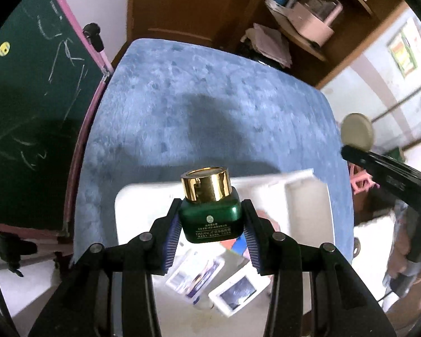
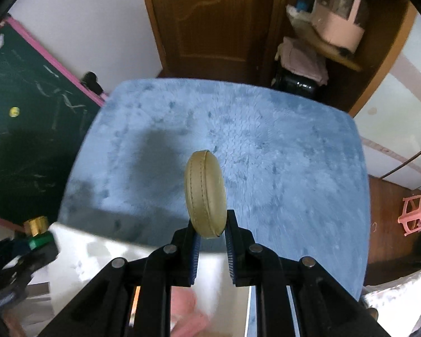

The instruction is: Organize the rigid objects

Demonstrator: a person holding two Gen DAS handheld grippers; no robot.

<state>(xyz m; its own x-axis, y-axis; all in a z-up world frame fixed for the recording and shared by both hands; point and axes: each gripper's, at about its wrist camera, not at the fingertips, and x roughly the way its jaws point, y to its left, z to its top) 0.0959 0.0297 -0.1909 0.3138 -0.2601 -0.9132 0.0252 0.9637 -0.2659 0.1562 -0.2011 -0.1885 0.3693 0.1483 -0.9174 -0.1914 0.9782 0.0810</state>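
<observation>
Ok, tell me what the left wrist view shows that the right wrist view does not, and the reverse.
Only the left wrist view shows the printed label on the green jar, the small white boxes lying below it, and the flat round face of the tan case.

Only the right wrist view shows the tan case's stitched edge clamped in the right gripper, and the whole pink stool.

Both show the blue fuzzy cloth, the chalkboard, the brown door, the white tray, and the jar held in the left gripper.

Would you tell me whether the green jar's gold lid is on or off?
On: the gold lid sits atop the green jar.
</observation>
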